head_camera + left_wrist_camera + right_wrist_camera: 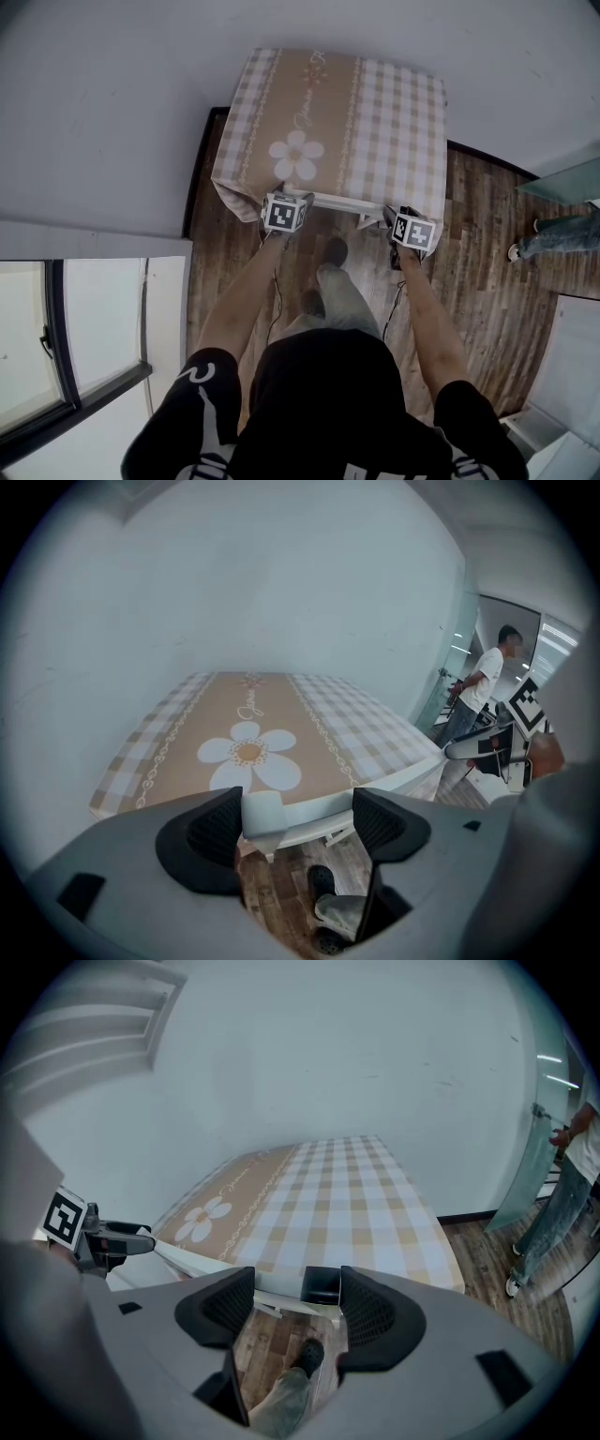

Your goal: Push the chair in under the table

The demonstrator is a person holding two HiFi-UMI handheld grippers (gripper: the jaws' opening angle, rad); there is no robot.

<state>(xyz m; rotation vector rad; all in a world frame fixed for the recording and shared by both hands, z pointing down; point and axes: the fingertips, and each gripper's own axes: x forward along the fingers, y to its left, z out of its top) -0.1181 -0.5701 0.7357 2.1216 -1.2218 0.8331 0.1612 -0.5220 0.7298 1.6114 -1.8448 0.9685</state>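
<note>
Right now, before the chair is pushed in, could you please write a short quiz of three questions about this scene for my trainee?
1. True or false: the tablecloth shows a white flower.
2. What stands between the jaws of the left gripper? A) a corner of the white chair B) a cup C) nothing
3. Fill in: the jaws of the right gripper stand ___.
Key: 1 true; 2 A; 3 apart.
</note>
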